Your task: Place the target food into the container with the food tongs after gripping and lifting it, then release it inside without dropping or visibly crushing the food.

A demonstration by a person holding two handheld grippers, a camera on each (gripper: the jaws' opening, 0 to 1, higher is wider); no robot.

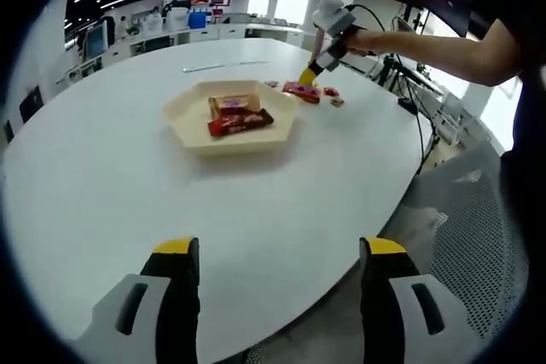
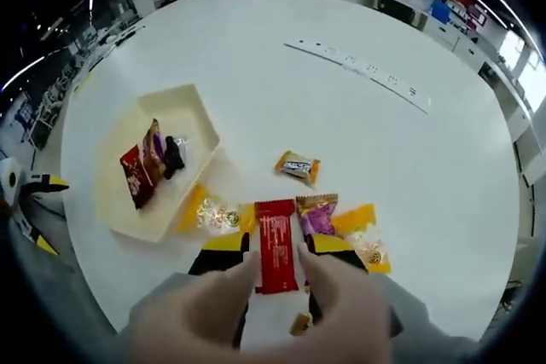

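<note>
A red wrapper point(image 2: 276, 253) is seen between yellow-tipped black jaws; orange and purple sweets point(image 2: 317, 215) lie beside it, on a white table point(image 2: 358, 142), near a cream tray point(image 2: 198, 108).

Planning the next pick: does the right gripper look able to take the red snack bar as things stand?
Probably yes. The red snack bar lies flat on the white table, already between the open jaws of the right gripper, nothing covering it. Neighbouring wrapped candies sit close alongside.

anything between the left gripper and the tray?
No. In the left gripper view, bare white table runs from the left gripper to the tray.
</note>
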